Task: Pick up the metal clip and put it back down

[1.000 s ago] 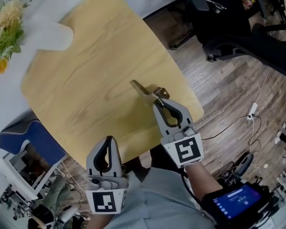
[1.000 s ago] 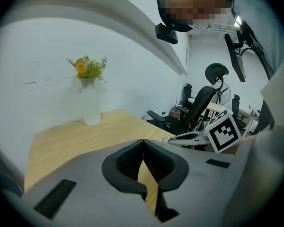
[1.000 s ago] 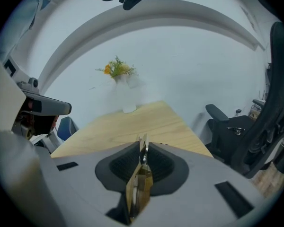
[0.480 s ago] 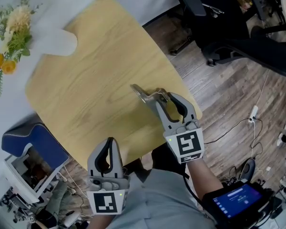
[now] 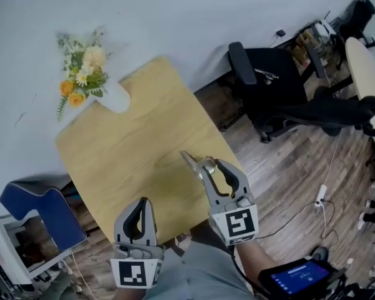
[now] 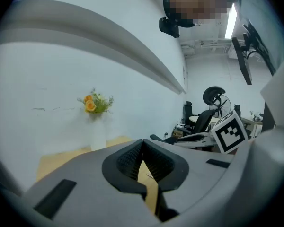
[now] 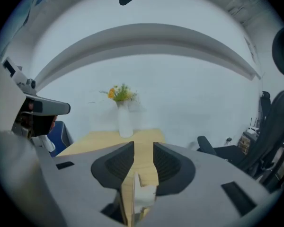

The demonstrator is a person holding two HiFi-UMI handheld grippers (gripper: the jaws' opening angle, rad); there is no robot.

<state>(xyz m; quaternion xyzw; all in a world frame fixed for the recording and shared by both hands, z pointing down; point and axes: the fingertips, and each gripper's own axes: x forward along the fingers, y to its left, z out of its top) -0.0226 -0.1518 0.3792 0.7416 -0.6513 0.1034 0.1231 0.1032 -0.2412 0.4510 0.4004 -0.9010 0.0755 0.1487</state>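
The metal clip [image 5: 192, 164] lies on the wooden table [image 5: 131, 155] near its right edge. My right gripper [image 5: 212, 165] is right behind the clip, open, with the clip's near end between its fingers. In the right gripper view the jaws stand apart around my right gripper [image 7: 143, 151], and the pale clip [image 7: 143, 195] stands low in the gap, with no pad pressing on it. My left gripper [image 5: 142, 204] hovers at the table's near edge, shut, with nothing in it. The left gripper view shows my left gripper [image 6: 142, 148] with its ribbed pads meeting.
A white vase [image 5: 115, 99] of yellow and orange flowers [image 5: 81, 77] stands at the table's far corner against the wall. A black office chair [image 5: 269, 86] is to the right on the wood floor. A blue seat [image 5: 40, 208] is at the left. Cables trail across the floor at the right.
My right gripper's jaws have opened off the clip, which now rests on the table. The head view has tilted up, taking in more wall and room. My left gripper has stayed put.
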